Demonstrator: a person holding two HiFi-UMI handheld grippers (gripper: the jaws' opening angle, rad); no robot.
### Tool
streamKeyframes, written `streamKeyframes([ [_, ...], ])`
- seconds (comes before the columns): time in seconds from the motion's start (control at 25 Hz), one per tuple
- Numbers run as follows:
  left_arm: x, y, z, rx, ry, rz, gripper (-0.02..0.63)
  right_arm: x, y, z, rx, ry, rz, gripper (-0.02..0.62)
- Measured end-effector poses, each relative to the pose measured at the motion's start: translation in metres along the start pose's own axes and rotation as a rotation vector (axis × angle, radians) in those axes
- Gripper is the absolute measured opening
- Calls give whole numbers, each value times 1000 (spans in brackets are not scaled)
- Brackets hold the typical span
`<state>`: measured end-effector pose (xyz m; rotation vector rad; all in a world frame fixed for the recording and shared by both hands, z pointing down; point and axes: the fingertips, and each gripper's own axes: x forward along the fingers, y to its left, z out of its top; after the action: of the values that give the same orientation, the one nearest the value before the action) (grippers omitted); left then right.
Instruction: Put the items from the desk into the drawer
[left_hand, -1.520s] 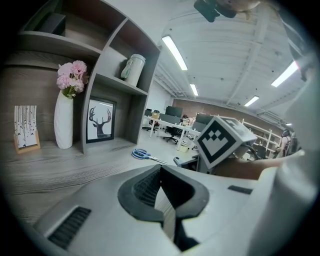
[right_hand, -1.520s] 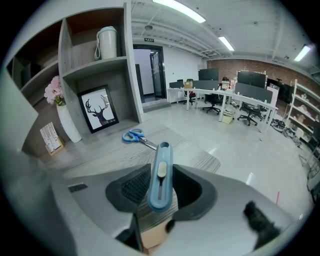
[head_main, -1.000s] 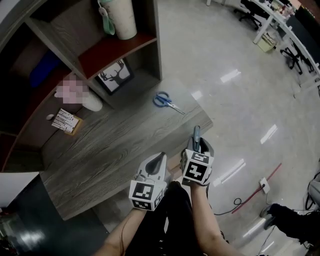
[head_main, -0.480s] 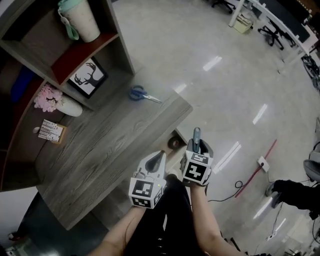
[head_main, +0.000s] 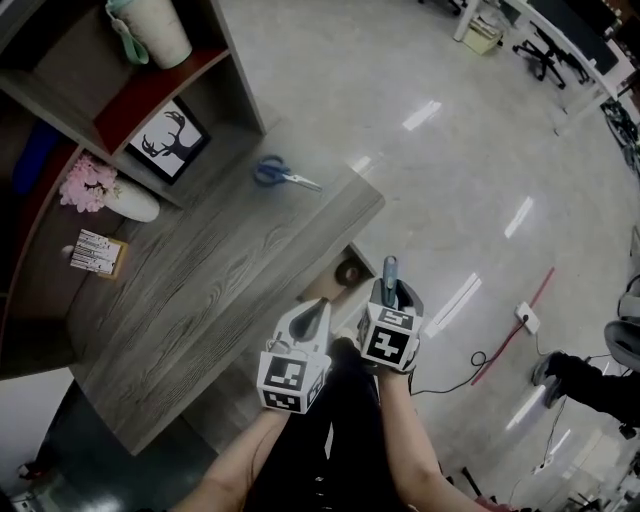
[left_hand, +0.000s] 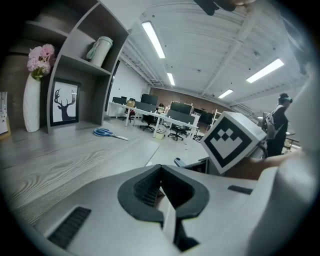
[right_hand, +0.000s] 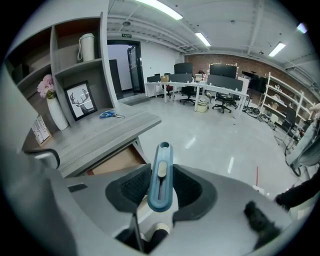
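Across the lower left of the head view runs the grey wood desk (head_main: 200, 290), with a shelf unit (head_main: 120, 90) along its far side. Under the desk edge nearest the grippers the drawer (head_main: 330, 288) is open. The left gripper (head_main: 318, 308) has its jaws pressed together on nothing. The right gripper (head_main: 392, 292) clamps a slim blue cutter (head_main: 389, 268), held upright. Blue-handled scissors (head_main: 283, 175) lie on the desk's far end, well apart from both grippers
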<state>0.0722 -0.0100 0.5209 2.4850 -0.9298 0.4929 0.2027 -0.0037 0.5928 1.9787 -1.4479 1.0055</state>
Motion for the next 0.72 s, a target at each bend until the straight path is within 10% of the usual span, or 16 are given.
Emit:
streamKeyframes([
  [0.72,-45,38,-55,-100,19,141,9,32,93,-28,-138,3,171,144],
])
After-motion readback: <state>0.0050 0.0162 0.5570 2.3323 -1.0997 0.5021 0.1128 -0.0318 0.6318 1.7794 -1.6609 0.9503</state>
